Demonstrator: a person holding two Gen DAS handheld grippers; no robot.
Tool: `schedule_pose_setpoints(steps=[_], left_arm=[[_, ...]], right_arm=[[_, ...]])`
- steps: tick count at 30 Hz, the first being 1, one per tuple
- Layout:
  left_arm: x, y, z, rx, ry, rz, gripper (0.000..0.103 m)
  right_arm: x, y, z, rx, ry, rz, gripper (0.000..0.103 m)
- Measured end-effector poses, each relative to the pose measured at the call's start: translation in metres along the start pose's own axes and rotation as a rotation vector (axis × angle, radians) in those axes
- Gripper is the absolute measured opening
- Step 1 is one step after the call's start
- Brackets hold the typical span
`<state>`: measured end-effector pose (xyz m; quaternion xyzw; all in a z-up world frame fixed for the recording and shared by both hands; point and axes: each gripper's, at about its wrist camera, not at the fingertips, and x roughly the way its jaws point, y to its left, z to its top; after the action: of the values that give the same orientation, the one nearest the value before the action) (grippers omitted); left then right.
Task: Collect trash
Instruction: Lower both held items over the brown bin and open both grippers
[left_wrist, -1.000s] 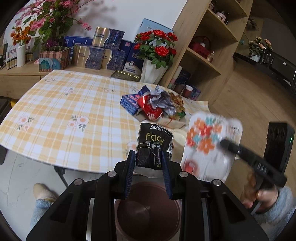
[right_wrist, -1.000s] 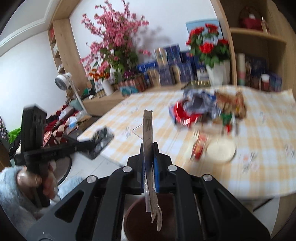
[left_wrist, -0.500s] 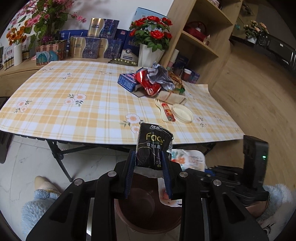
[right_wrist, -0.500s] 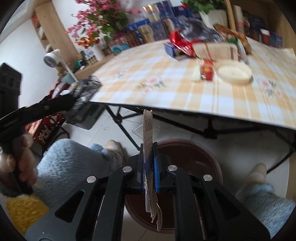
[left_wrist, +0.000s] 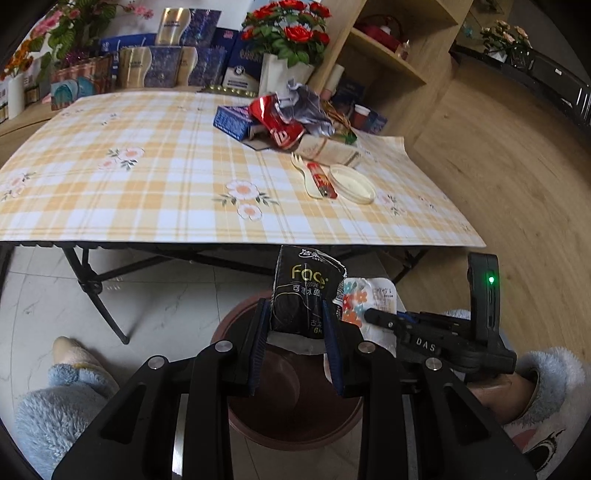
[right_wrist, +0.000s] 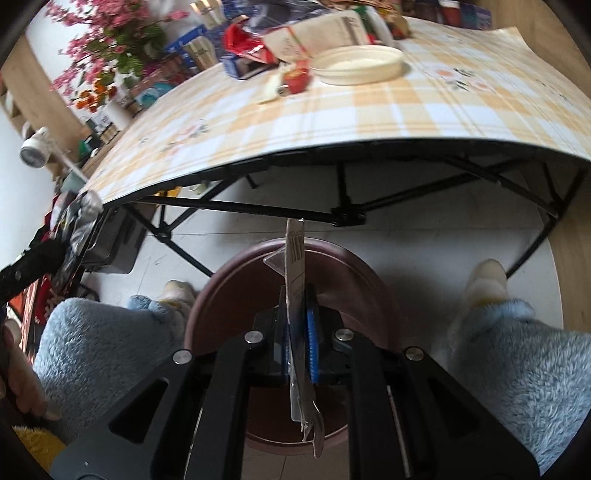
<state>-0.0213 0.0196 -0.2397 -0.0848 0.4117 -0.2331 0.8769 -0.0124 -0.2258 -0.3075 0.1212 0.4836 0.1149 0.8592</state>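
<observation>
Both claws had descended from desk height: left claw (left_wrist: 295, 345) gripping black tissue packet (left_wrist: 304, 295), right claw (right_wrist: 297, 350) gripping flat floral wrapper (right_wrist: 297, 295), round brown bin (right_wrist: 236, 291) directly beneath, ready for release.

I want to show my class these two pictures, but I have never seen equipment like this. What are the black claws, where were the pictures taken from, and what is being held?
No robot here: a person holds a hand tool in each hand, each with a camera looking along its claw. In the left view, the left claw grips a black tissue packet. In the right view, the right claw pinches a flat flowered wrapper, seen edge-on. Both hang above a round brown bin on the floor. More rubbish lies on the yellow checked tablecloth: crumpled wrappers, a round white lid.
</observation>
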Motion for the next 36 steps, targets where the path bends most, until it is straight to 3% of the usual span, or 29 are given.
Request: schedule_pose_setpoints(steps=[7,9,10,12,18,21,33,36], left_arm=[[0.006,0.003,-0.001,-0.013,0.016,-0.004,0.028],[0.006,0.003,-0.001,-0.019,0.017,-0.003,0.028],[0.006,0.004,-0.001,-0.02,0.017,-0.003,0.028],[0.006,0.004,-0.001,-0.023,0.016,-0.003,0.028],[0.009,0.005,-0.002,-0.024,0.026,0.002,0.028],[0.012,0.006,-0.003,-0.028,0.038,0.001,0.028],[0.029,0.003,-0.008,0.01,0.093,0.01,0.028],[0.03,-0.001,-0.007,0.031,0.093,0.016,0.039]], right_arm=[[0.004,-0.007,0.002,0.034,0.014,-0.049,0.012],[0.004,-0.01,0.002,0.043,0.012,-0.06,0.018],[0.002,-0.01,0.002,0.049,0.004,-0.069,0.024],[-0.001,-0.011,0.003,0.053,-0.019,-0.072,0.053],[-0.011,-0.01,0.005,0.05,-0.082,-0.093,0.086],[-0.015,-0.012,0.007,0.057,-0.106,-0.097,0.093],[-0.013,-0.019,0.008,0.093,-0.098,-0.11,0.097],[-0.012,-0.019,0.008,0.096,-0.096,-0.111,0.097]])
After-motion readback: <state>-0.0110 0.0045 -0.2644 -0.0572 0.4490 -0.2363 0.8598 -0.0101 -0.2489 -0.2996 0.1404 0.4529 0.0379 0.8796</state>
